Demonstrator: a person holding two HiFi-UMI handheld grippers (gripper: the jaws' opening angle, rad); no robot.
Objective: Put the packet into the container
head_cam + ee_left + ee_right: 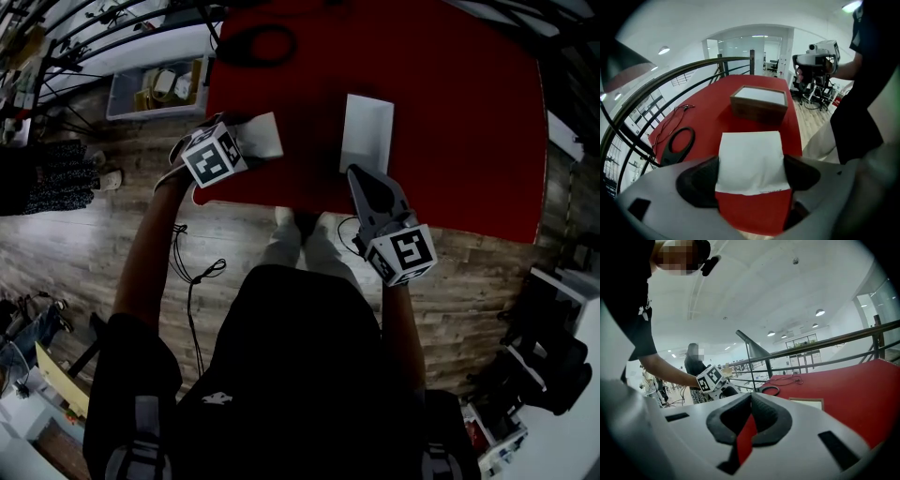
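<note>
Packet [750, 152], white and flat, sits crosswise between the jaws of the left hand-held gripper [750, 171]. Both dark pads press on its side edges, and it hangs just above the near end of the red bench [708, 117]. The container [758, 112], a low wooden box whose top shows white, stands further along the bench, well apart from the packet. In the head view the right hand-held gripper [750, 401] hovers just in front of the container. Its jaws are closed tip to tip with nothing between them.

The packet looks thin and soft, and it is pinched only at its edges. It may buckle or slide out during the carry, especially if the hand-held gripper tilts. It also looks nearly as wide as the container's opening, so a corner could catch on the rim and leave it lying across the top. The right hand-held gripper, being so close, could nudge the box or block the way.
</note>
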